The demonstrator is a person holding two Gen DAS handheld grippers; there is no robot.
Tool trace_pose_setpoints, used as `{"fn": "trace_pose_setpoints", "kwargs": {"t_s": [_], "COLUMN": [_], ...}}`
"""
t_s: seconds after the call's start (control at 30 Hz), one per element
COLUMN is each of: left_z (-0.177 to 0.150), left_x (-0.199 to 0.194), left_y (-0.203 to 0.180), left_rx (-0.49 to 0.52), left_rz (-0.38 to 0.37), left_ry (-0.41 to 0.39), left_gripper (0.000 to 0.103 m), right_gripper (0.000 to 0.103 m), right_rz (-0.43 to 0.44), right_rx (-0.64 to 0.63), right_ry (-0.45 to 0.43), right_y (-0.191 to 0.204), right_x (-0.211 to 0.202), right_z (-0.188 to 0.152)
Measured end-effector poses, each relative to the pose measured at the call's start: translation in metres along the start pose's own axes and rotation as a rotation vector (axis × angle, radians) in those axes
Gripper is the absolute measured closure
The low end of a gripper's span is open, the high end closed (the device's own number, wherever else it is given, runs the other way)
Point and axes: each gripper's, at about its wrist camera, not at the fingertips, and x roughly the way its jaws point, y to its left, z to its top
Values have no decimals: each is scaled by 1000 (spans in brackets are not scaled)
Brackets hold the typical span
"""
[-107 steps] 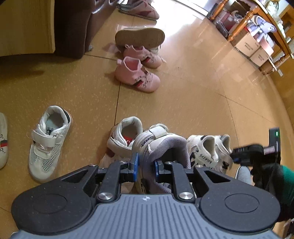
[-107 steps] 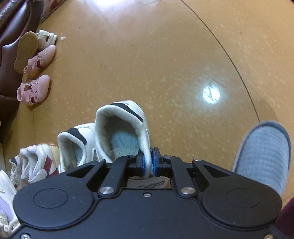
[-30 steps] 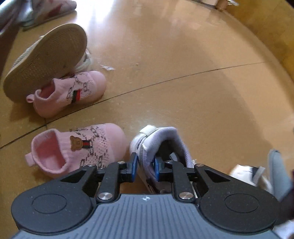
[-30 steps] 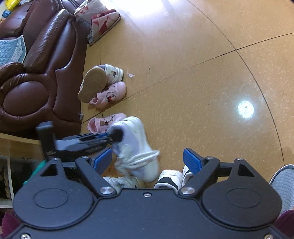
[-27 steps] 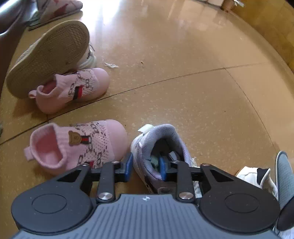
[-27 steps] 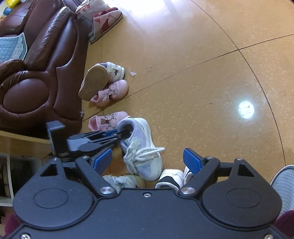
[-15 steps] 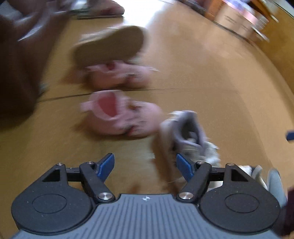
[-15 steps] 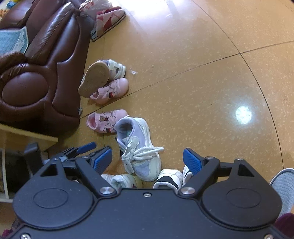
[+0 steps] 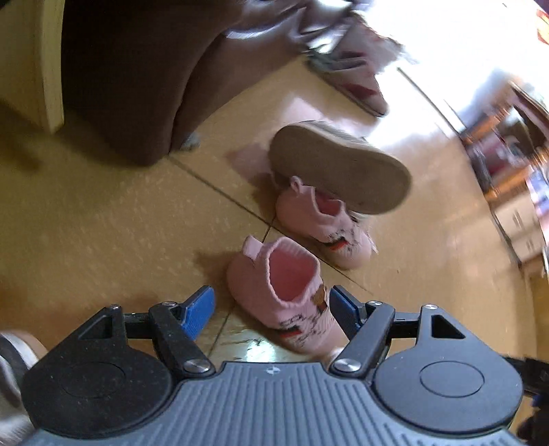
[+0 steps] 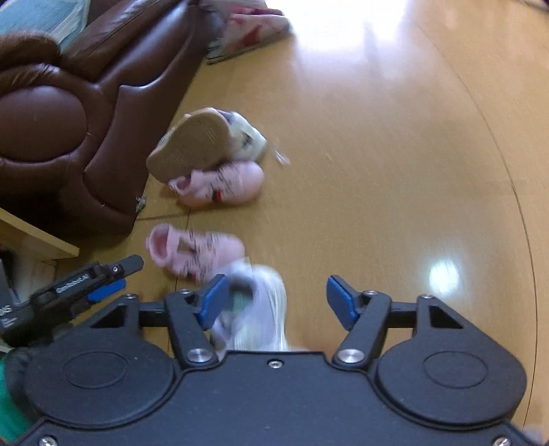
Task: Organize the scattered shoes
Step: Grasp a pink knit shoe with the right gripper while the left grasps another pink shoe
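In the left wrist view a pink knit shoe stands on the floor between the blue pads of my left gripper. The jaws are closing, and the shoe lies close to the right pad with a gap on the left. In the right wrist view a blurred lilac and white sneaker lies between the fingers of my right gripper. These jaws are closing too, and the sneaker sits by the left pad. The same pink shoe lies just beyond it, with the left gripper at its left.
A second pink shoe lies under an overturned tan-soled shoe farther on. A brown leather sofa and a wooden shelf edge close off the left. Patterned slippers sit by the sofa's far end. Bare yellow floor spreads to the right.
My left gripper let go of the lilac sneaker, opened wide and swung left over the pink shoe. My right gripper dropped toward the lilac sneaker and its jaws narrowed.
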Motion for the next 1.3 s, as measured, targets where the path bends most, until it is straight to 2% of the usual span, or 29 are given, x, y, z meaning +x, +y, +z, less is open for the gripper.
{"fn": "trace_pose_setpoints", "kwargs": {"t_s": [0.03, 0.07, 0.2, 0.3, 0.43, 0.47, 0.5, 0.57, 0.67, 0.7, 0.73, 0.8, 0.9, 0.97, 1.0, 1.03, 1.07, 1.13, 1.23, 1.3], "left_z": [0, -1, -10, -15, -12, -12, -12, -9, -2, 3, 6, 16, 28, 37, 41, 43, 43, 40, 30, 15], "left_x": [5, 8, 20, 31, 42, 42, 43, 42, 38, 35, 33, 27, 16, 11, 9, 8, 7, 8, 5, 8], "left_y": [1, 4, 11, 7, 5, 5, 4, 8, 16, 19, 21, 20, 18, 20, 24, 26, 28, 32, 37, 24], "left_rx": [-32, -62, -137, -107, -61, -36, -10, 0, 7, 22, 39, 152, 271, 292, 259, 232, 201, 136, 29, 71], "left_rz": [24, 36, 72, 89, 84, 66, 48, 17, -25, -43, -53, -59, -24, -18, -38, -47, -37, -38, -118, -103], "left_ry": [-8, -10, 9, 4, 8, 8, 7, 7, 5, 4, 5, 20, 9, 3, 0, -6, -12, -15, -33, -13], "left_gripper": [53, 57, 58, 57, 58, 63, 74, 76, 86, 93, 94, 94, 94, 94, 94, 89, 84, 33, 30, 30], "right_gripper": [49, 49, 51, 51, 53, 53, 53, 53, 53, 53, 53, 53, 53, 62, 71, 75, 76, 80, 80, 82], "right_rz": [4, 12, 27, 36, 0, -7, -14, -23, -1, -6, -11, -3, 9, 18, 23, 29, 37, 60, 92, 116], "right_rx": [-25, -106, -331, -589, -777, -814, -852, -929, -977, -993, -1008, -1015, -1025, -1016, -997, -971, -879, -764, -649, -524], "right_ry": [-1, 0, 20, 28, 16, 11, 6, 7, -1, 3, 6, 8, 10, 33, 43, 49, 53, 65, 79, 85], "right_y": [4, 16, 45, 78, 99, 101, 103, 104, 100, 100, 100, 101, 101, 102, 101, 100, 97, 93, 88, 80], "right_x": [7, 26, 61, 93, 115, 121, 127, 137, 144, 148, 151, 154, 158, 160, 163, 162, 160, 155, 145, 137], "right_z": [7, 24, 41, 43, 36, 37, 37, 35, 35, 37, 38, 44, 52, 55, 55, 56, 60, 61, 60, 61]}}
